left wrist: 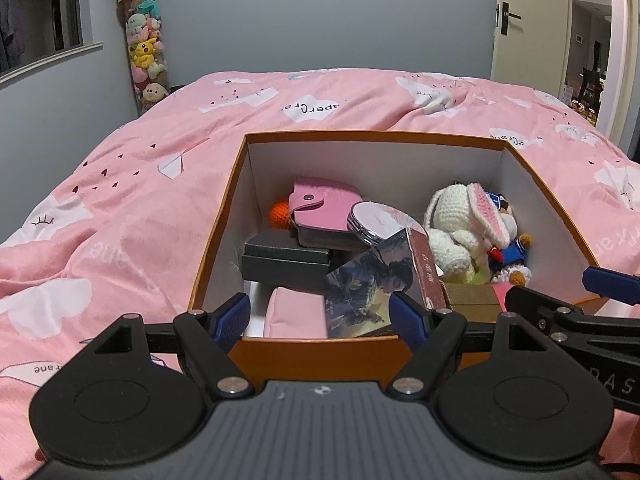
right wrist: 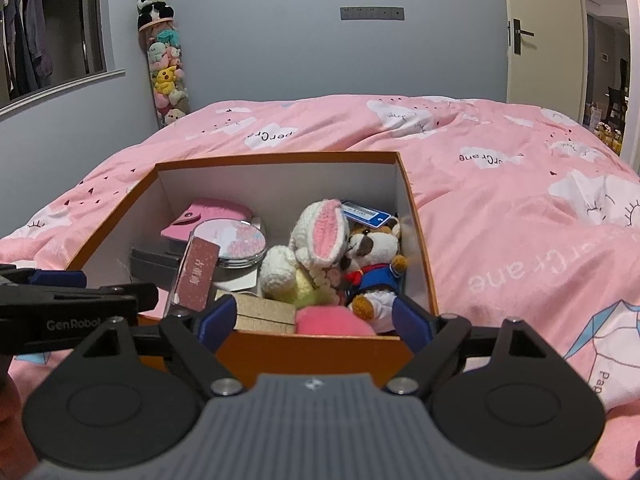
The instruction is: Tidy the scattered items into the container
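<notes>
An open orange box point(left wrist: 218, 216) point(right wrist: 416, 220) with white inner walls sits on the pink bed. Inside lie a pink card wallet point(left wrist: 320, 204) point(right wrist: 208, 220), a round compact mirror point(left wrist: 378, 222) point(right wrist: 232, 242), black boxes point(left wrist: 286, 262), a picture booklet point(left wrist: 368, 284), a white crochet bunny point(left wrist: 460, 224) point(right wrist: 316, 240), a plush dog in blue point(right wrist: 376, 264) and a pink pouch point(left wrist: 294, 312) point(right wrist: 336, 320). My left gripper point(left wrist: 320, 320) is open and empty over the box's near edge. My right gripper point(right wrist: 316, 326) is open and empty over the near edge too.
The pink duvet point(left wrist: 120, 200) point(right wrist: 520, 220) spreads around the box. A tall tube of plush toys point(left wrist: 146, 56) stands in the far left corner. An open door point(left wrist: 532, 20) is at the far right. The right gripper shows at the edge of the left wrist view point(left wrist: 580, 300).
</notes>
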